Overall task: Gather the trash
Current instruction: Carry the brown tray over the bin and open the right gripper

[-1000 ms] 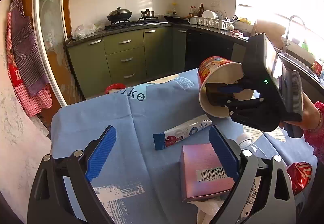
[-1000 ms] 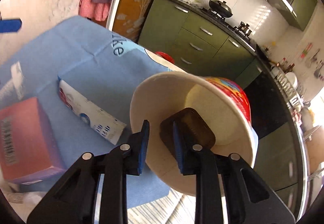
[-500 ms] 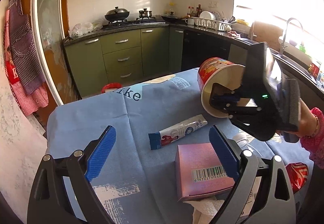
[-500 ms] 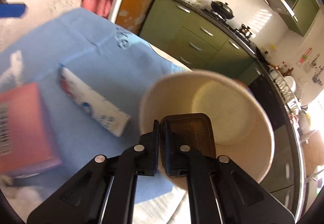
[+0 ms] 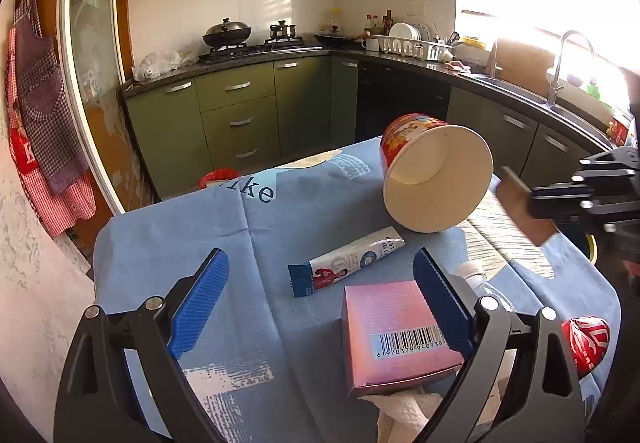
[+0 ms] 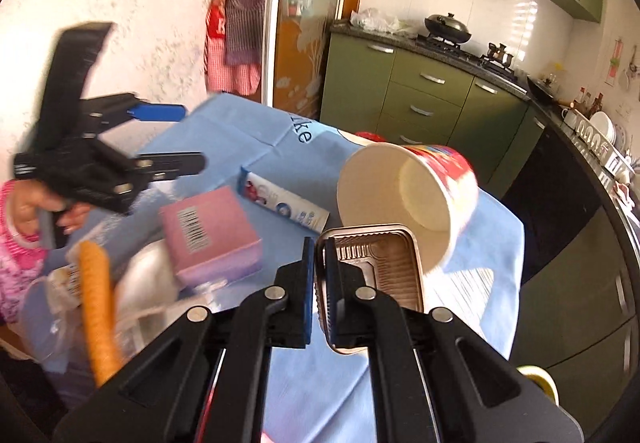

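A red and white paper cup lies on its side on the blue tablecloth, mouth toward me; it also shows in the right wrist view. My right gripper is shut on a small brown plastic tray, held just outside the cup's mouth; the tray shows edge-on in the left wrist view. My left gripper is open and empty above a pink box and a blue-white wrapper.
A crushed red can, a plastic bottle and white tissue lie at the near right. An orange stick and clear plastic lie at the table's near end. Green kitchen cabinets stand behind.
My right gripper has pulled back out of the cup with the brown tray. The cup has left its grip and now lies tipped on the table. The left gripper stays open.
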Motion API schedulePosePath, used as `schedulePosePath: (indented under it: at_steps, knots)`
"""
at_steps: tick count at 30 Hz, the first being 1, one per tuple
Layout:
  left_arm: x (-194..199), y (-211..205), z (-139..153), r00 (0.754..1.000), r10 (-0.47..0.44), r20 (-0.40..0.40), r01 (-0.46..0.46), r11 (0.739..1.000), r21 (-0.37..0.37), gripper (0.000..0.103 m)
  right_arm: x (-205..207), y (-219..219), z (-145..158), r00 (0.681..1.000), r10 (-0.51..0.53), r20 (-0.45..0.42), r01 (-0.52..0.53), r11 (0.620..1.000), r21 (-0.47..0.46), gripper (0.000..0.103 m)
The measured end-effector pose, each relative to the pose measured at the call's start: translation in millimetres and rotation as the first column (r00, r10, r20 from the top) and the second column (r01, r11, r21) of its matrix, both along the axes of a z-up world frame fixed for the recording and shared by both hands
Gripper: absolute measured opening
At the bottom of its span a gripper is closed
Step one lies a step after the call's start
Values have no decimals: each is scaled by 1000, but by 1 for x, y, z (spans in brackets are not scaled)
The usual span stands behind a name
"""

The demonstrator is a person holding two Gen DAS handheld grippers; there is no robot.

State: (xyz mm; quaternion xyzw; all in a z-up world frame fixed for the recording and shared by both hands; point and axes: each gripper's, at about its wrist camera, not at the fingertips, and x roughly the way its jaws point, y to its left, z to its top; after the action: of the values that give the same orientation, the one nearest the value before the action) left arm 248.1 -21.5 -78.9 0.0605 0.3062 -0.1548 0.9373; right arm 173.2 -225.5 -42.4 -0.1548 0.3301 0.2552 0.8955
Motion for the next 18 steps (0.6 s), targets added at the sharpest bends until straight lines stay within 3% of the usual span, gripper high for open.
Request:
schedulePosePath:
  at_steps: [6, 11, 18]
  knots:
    - [-5, -4, 0, 1000, -12, 7, 12, 1000, 5, 92, -51, -42, 16, 996, -83, 30, 82, 995, 49, 5]
    - [-11, -7, 5, 1000, -17, 21, 17, 1000, 15, 92, -74, -98, 18, 969, -247, 29, 244, 967, 73, 5]
    - [-21, -13, 18, 999, -19, 41, 19, 1000, 14, 92, -81, -194, -4, 859, -513, -4, 512, 856, 71, 5]
